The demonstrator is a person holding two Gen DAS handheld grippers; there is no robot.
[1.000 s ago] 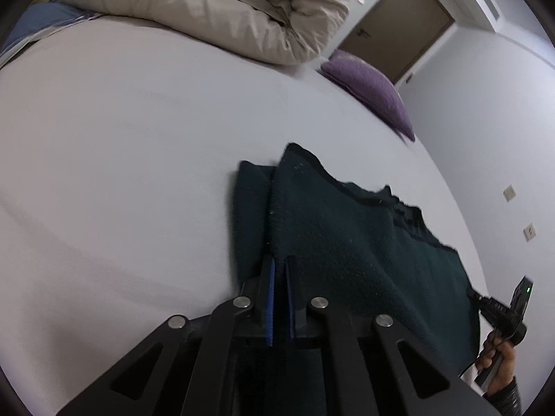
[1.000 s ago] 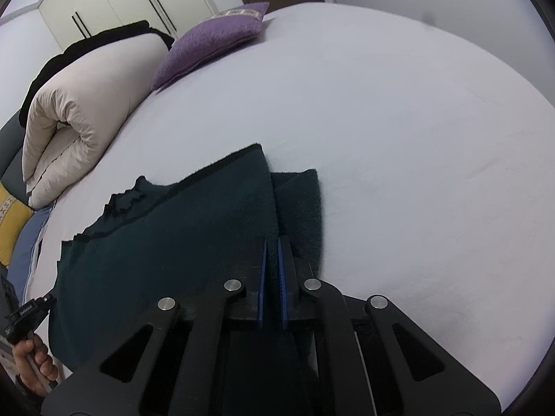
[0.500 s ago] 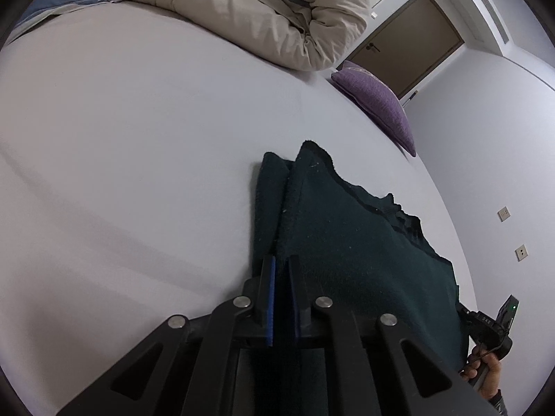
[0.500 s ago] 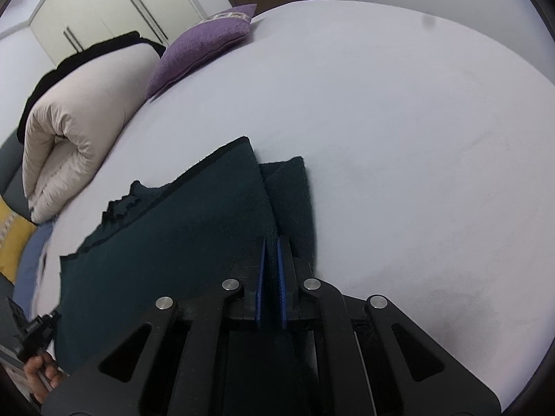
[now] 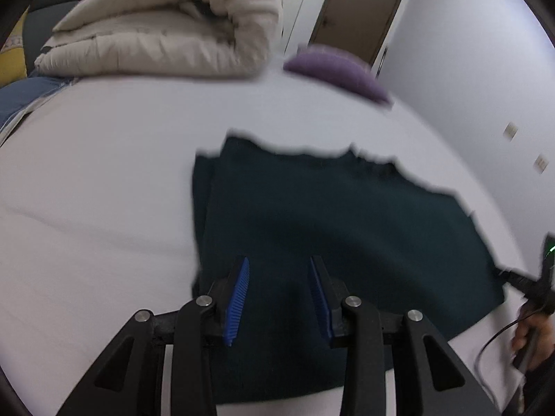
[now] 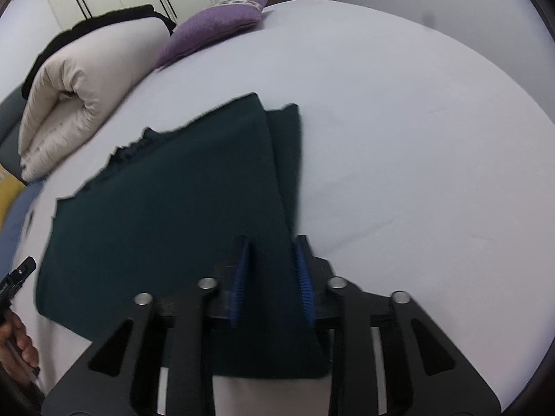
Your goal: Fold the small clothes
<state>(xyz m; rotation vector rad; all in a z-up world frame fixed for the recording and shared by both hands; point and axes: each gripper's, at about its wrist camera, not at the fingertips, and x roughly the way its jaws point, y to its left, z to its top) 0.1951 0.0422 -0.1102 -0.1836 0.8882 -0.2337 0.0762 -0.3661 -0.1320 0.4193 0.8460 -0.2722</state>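
A dark green fleece garment (image 5: 329, 215) lies folded flat on the white bed; it also shows in the right wrist view (image 6: 180, 187). My left gripper (image 5: 279, 267) is open above the garment's near left corner, its blue pads apart with nothing between them. My right gripper (image 6: 274, 246) is open above the garment's near right edge, where a narrower underlayer (image 6: 288, 152) sticks out to the right. Both views are slightly blurred.
A rolled beige duvet (image 5: 166, 31) and a purple pillow (image 5: 340, 72) lie at the head of the bed (image 6: 416, 138). A yellow cushion (image 5: 10, 62) and blue fabric (image 5: 20, 97) sit at the far left. A door (image 5: 360, 7) stands behind.
Both grippers were shut on the garment's edge; both have opened and let it go. The garment now lies flat, and both cameras have lifted and tilted.
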